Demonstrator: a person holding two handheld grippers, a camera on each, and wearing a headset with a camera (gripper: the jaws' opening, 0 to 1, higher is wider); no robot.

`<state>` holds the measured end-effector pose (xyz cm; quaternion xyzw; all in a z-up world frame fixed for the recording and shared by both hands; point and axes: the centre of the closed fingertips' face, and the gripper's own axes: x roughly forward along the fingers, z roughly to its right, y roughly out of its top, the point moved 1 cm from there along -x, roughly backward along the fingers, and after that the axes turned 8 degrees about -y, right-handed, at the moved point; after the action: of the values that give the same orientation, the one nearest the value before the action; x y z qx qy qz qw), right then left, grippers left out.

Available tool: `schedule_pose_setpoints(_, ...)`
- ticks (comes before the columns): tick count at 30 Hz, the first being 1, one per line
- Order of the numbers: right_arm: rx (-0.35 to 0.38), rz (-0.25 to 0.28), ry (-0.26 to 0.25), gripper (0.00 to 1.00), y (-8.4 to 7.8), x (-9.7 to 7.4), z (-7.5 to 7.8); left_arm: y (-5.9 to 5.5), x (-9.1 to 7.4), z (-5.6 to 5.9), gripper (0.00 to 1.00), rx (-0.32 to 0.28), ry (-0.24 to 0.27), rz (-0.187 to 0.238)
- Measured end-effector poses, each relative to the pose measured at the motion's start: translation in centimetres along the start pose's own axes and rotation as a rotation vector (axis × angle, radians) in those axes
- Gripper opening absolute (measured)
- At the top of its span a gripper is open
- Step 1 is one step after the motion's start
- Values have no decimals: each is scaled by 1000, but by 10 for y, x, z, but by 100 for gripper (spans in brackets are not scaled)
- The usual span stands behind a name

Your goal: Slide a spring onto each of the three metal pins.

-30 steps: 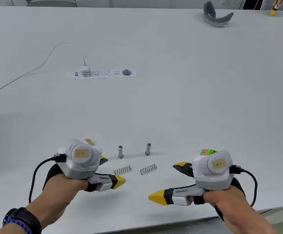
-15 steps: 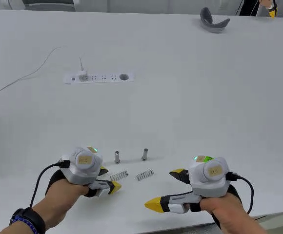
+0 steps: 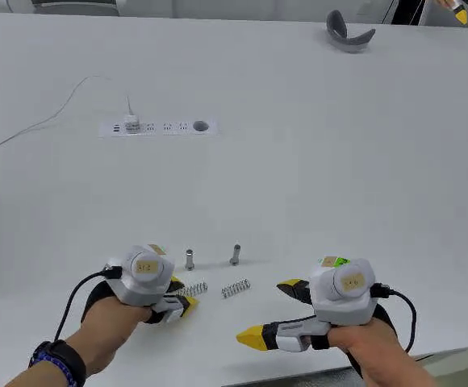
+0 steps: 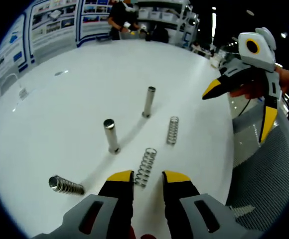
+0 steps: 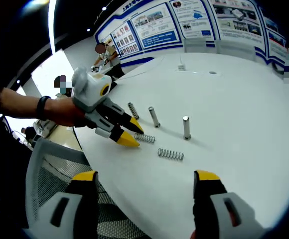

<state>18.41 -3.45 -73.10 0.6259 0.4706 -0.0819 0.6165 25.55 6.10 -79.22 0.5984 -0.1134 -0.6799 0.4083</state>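
Near the front edge of the white worktop (image 3: 298,161), two metal pins stand upright and bare: in the left gripper view, the nearer pin (image 4: 110,135) and the farther pin (image 4: 148,101), a little apart. Two loose springs lie flat just beside them, the near spring (image 4: 145,167) and the far spring (image 4: 173,130). Off to one side a third pin (image 4: 65,185) lies on its side with coils around its shaft, so by my reading one spring is on and two are left to do. The left gripper (image 4: 148,178) has its jaws slightly apart and clamped on nothing, with the near spring's end lying right at the gap between the yellow tips. It looks poised to pick that spring up. The right gripper (image 5: 145,175) hangs with its jaws spread wide and empty, near the far spring but apart from it. Neither upright pin is loaded yet.
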Motion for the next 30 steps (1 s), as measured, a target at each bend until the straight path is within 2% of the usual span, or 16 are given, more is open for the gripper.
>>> schedule_pose_setpoints(3,1,1,1,79,0,0,0,-3,2,1,20,17,11,-19)
schedule_pose_setpoints(5,1,2,1,79,0,1,0,-2,2,-2,16,26,30,-10)
schedule_pose_setpoints(8,-2,1,2,79,0,1,-1,-2,2,-5,12,1,50,5)
schedule_pose_setpoints(12,0,4,4,79,0,1,-2,-5,1,-3,11,-27,48,5)
schedule_pose_setpoints(18,7,9,0,79,0,-1,-1,-8,-8,4,11,-57,50,19)
schedule_pose_setpoints(22,16,13,1,79,-1,-2,0,-11,-16,7,11,-56,52,26)
schedule_pose_setpoints(30,38,24,13,78,1,-1,-5,-16,-34,14,11,-94,69,57)
